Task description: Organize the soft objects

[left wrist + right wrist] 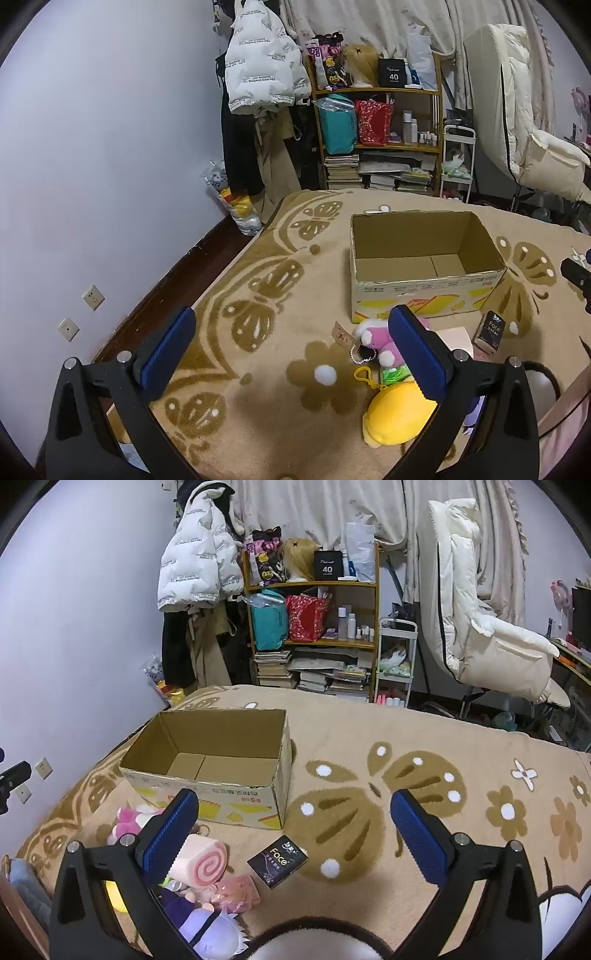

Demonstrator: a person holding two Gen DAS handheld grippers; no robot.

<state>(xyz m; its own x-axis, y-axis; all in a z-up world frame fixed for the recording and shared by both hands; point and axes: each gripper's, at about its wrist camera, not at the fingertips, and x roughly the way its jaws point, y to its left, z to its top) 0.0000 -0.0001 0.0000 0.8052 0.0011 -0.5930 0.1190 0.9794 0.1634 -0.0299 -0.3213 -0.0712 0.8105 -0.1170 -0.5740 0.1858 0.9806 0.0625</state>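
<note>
The bed [424, 734], spread with a beige butterfly-patterned blanket, carries everything the task concerns. On it an open cardboard box [424, 284] stands empty, its flaps off or folded in, well placed to receive the soft things. Just in front of the box lies a loose pile of toys: a yellow plush [399, 413] nearest the left gripper, a pink-and-white plush [376, 338] touching the box's front wall, a pink swirl-roll cushion [203, 862], a purple-haired doll [210, 930] and a small pink plush [238, 890]. A dark tissue pack [277, 860] lies apart, beside the pile.

The left gripper [291, 354] and right gripper [295, 836] both hover over the blanket with their fingers spread to their widest and nothing between them.

Judging from this, the work is at its start: nothing is in the box yet, and the step in hand is choosing a first toy. The next move probably calls for lowering one gripper over a plush, the yellow one for the left or the swirl roll for the right, closing gently on its bulk, then carrying it over the box rim.
</note>
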